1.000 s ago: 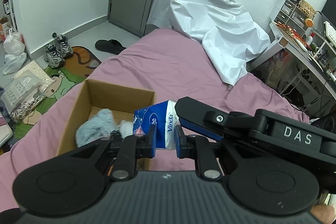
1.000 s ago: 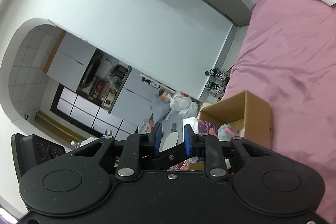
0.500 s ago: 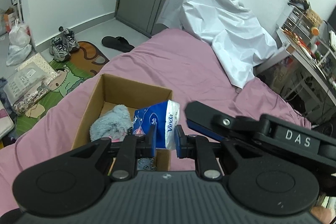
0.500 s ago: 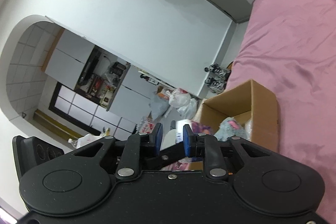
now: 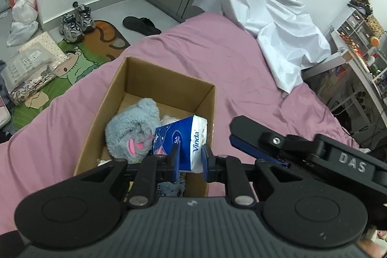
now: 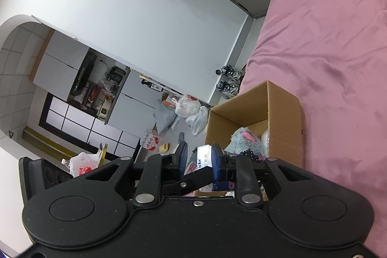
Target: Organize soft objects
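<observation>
Clearly left gripper (image 5: 190, 156) jaws pinch the tissue pack (image 5: 185, 137) above the cardboard box (image 5: 167, 84); right gripper (image 6: 198, 162) jaws part, empty.

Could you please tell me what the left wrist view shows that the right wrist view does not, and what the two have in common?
Only the left wrist view shows the left claw shut on the tissue pack over the box, the black slipper on the floor, and the cluttered desk.

Only the right wrist view shows the arched doorway and the right claw.

Both show the cardboard box on the pink bedsheet, the grey plush toy inside it, and the sneakers.
</observation>
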`<state>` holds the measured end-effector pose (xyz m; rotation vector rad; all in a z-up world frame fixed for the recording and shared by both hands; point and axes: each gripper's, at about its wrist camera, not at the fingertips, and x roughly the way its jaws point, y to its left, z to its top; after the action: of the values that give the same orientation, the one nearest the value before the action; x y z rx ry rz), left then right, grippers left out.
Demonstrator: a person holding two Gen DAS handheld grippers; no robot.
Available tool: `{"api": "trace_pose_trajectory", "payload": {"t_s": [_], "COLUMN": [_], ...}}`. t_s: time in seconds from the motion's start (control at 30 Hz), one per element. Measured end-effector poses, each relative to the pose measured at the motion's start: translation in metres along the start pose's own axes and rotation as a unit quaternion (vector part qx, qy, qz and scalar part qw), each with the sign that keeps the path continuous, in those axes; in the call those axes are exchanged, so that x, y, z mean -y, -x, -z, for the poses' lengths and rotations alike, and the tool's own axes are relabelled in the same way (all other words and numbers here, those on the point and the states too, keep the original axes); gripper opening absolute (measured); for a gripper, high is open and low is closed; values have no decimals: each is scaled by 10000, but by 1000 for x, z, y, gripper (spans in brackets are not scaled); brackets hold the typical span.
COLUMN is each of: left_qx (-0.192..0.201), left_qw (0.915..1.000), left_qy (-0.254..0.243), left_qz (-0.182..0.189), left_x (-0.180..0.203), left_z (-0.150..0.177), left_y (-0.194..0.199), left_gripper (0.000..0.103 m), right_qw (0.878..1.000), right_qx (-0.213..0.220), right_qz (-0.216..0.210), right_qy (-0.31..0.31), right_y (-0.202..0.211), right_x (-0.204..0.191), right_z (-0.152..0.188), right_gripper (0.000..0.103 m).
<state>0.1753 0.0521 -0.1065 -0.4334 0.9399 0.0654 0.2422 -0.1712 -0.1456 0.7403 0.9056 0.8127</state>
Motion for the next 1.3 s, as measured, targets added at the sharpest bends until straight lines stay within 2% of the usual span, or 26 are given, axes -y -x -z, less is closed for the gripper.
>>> {"api": "trace_pose_trajectory", "payload": {"t_s": [0.2,0.3,0.37,0.43,0.5,0.7,0.87,1.07,1.3], "left_qx": [256,369,453,626,778,670,583,445,377], "left_qw": [9994,9990,9985,9975,9963,9965,9964,9967,9971], "left_qy": [225,270,291,296,247,168,43,52,-36], "left_qz": [-10,-27,-22,-140,-264,-469,-606,-672,-668], "left_x": [2,4,4,5,6,2,-4,-16,-23], "left_z": [-20,-30,-35,-38,-39,-39,-32,-22,-12], "left_y": [-3,0,3,8,13,19,29,42,57], "left_gripper": [18,23,37,62,70,73,81,86,91], "right_qw": [9998,9997,9996,9996,9996,9994,9993,9994,9967], "right_qx": [173,186,178,170,172,200,208,150,27], "right_qz": [36,56,76,74,83,107,148,296,757], "right_qy": [-118,-154,-187,-213,-214,-269,-273,-59,276], "right_y": [7,7,6,6,6,7,11,19,25], "right_x": [5,8,9,10,10,11,9,1,-16], "right_z": [-4,-5,-5,-6,-7,-7,-3,4,13], "right_gripper": [24,24,24,24,24,24,28,41,54]}}
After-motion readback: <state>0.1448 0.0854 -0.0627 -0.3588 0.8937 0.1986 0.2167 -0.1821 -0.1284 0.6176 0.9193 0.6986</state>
